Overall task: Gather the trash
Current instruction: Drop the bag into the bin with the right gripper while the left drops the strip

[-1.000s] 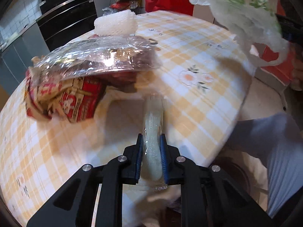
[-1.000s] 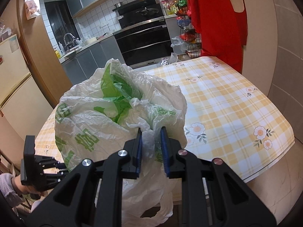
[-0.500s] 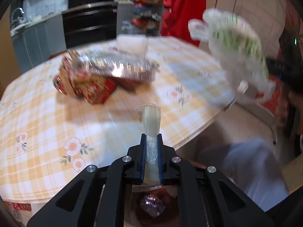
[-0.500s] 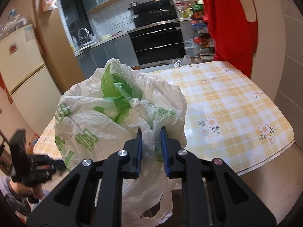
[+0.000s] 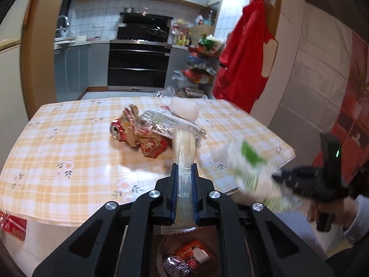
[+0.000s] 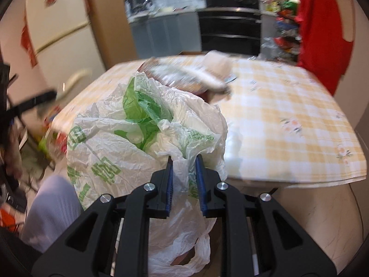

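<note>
Since a second ago the left hand-held gripper has lifted off the surface, its jaws closing tighter on the clear plastic wrapper. Only its view shows the crushed red can. The right hand-held gripper pinches the white bag; its green print is unreadable.
</note>
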The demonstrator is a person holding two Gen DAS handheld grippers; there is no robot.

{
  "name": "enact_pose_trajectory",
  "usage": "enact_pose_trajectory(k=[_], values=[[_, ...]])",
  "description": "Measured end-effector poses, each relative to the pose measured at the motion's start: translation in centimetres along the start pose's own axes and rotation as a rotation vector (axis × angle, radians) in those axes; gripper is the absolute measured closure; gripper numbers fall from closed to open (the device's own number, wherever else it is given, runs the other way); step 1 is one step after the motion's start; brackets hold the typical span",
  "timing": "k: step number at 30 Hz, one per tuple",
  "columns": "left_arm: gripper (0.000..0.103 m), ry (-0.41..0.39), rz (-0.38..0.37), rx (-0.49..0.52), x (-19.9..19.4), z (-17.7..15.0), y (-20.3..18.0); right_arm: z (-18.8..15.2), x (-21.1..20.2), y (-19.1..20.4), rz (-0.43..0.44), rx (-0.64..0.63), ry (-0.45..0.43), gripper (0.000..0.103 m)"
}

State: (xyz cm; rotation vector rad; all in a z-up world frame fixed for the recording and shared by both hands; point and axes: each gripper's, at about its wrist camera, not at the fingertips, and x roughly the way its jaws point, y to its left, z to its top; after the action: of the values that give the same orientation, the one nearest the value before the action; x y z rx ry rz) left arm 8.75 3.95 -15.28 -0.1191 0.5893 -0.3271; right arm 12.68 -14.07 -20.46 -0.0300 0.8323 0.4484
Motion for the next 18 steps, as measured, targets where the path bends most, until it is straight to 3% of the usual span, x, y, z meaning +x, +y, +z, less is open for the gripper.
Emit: enact_pose_trajectory(k=[10, 18], values=[[0.092, -0.038, 0.006, -0.035, -3.4, -1.1, 1.1, -2.4, 3.3, 5.3, 0.054, -0.116, 0.180, 0.078], [0.092, -0.034, -0.004, -0.033, -3.5, -1.7, 1.1, -2.9, 4.0, 6.5, 0.102, -0.142, 0.226, 0.052]])
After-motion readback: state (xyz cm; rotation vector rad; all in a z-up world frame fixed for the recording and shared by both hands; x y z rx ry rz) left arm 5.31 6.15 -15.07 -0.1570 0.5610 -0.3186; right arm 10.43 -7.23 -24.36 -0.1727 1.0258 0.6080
